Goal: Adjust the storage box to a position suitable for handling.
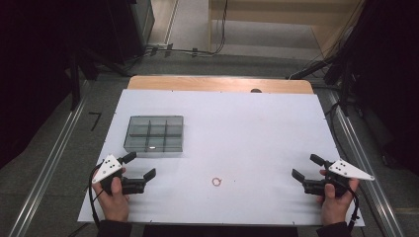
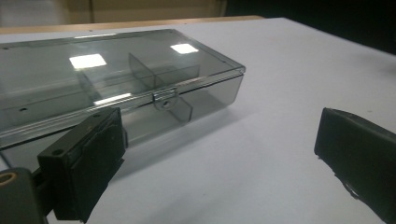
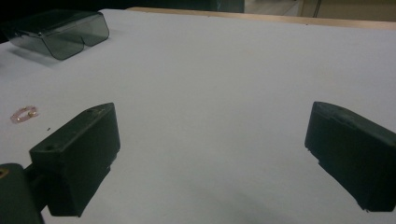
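White table [image 1: 257, 128], closed smoky box [image 1: 154, 135] toward its left edge.
Left gripper [image 1: 139, 166] and right gripper [image 1: 306, 167] both gape wide near the front corners, holding nothing.

Each black hand-held gripper [image 1: 140, 167] carries a white three-cornered plate, a trailing black cable and blocky jaws.

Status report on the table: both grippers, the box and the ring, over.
Left gripper open, empty, beside the closed compartment box. Right gripper open, empty. Ring lies loose between them, nothing in the way.
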